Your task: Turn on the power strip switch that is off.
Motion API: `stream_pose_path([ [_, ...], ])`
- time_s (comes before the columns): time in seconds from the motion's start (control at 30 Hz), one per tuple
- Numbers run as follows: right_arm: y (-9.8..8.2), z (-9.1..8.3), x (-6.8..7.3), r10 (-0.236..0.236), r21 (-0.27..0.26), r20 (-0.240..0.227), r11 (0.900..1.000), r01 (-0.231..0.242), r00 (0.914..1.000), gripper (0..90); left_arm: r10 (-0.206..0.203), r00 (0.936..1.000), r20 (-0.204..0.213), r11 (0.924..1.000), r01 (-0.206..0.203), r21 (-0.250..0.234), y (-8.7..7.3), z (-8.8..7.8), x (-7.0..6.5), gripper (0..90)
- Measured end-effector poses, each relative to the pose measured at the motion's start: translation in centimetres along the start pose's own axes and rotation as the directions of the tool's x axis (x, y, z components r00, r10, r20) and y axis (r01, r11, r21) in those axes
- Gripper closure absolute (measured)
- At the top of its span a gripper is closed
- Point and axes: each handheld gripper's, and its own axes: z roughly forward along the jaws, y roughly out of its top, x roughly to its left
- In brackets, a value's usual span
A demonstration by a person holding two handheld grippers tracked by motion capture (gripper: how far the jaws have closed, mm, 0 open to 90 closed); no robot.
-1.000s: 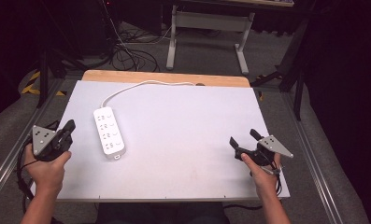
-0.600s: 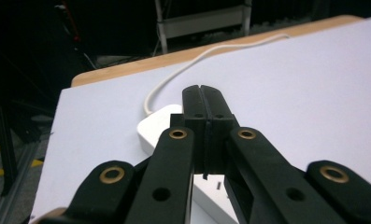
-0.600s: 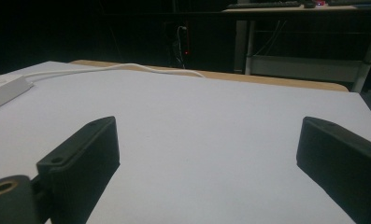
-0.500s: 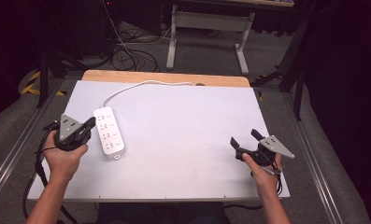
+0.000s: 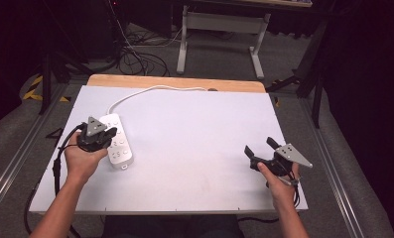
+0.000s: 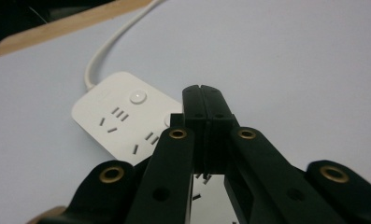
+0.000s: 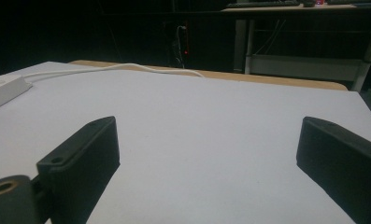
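A white power strip (image 5: 120, 147) lies on the left half of the white table top (image 5: 194, 129), and its white cord (image 5: 150, 90) runs to the far edge. My left gripper (image 5: 110, 133) hovers over the strip's middle with its jaws pressed together and nothing between them. In the left gripper view the shut tips (image 6: 203, 92) sit over the strip (image 6: 120, 114), just past its round button (image 6: 138, 97). My right gripper (image 5: 259, 145) rests near the table's right front, open and holding nothing. Its jaws stand wide apart in the right gripper view (image 7: 209, 130), with the strip (image 7: 3, 91) far to the left.
A wooden strip (image 5: 174, 82) borders the table's far edge. Beyond it stand a metal table frame (image 5: 219, 29) and loose cables (image 5: 135, 59) on the grey floor. Metal rails (image 5: 16, 158) run along both sides of the table.
My left hand has carried its shut gripper from the table's left edge rightwards until it is over the power strip. The right hand has stayed put.
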Motion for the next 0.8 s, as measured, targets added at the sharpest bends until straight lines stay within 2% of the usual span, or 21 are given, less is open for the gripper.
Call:
stream_pose_path([
  [0.07,0.0,0.0,0.0,-0.007,0.003,-0.001,1.0,0.007,1.0,6.6,-0.014,0.9996,0.023,0.9987,0.013,0.049,0.1,0.8,0.0,90.0],
  [0.2,0.0,0.0,0.0,-0.006,0.003,0.0,1.0,0.006,1.0,6.7,-0.024,0.9983,0.053,0.9938,0.018,0.109,0.2,1.8,0.0,90.0],
  [0.4,0.0,0.0,0.1,-0.006,0.002,-0.003,1.0,0.006,1.0,6.7,-0.025,0.9983,0.052,0.9893,0.017,0.145,0.3,2.6,0.0,90.0],
  [0.43,0.0,0.0,0.1,-0.006,0.003,-0.003,1.0,0.006,1.0,6.7,-0.036,0.9976,0.059,0.988,0.027,0.152,0.2,2.8,-0.1,90.0],
  [0.5,0.0,0.0,0.1,-0.007,0.002,-0.002,1.0,0.007,1.0,6.7,-0.04,0.9971,0.065,0.9816,0.027,0.189,0.1,3.3,-0.1,90.0],
  [0.73,0.0,0.0,0.1,-0.005,0.002,-0.002,1.0,0.005,1.0,6.8,-0.051,0.996,0.073,0.9812,0.036,0.19,-0.1,3.4,-0.1,89.7],
  [0.8,0.0,0.0,0.1,-0.005,0.001,-0.001,1.0,0.005,1.0,6.8,-0.058,0.9965,0.06,0.9815,0.045,0.186,-0.2,3.4,-0.1,89.9],
])
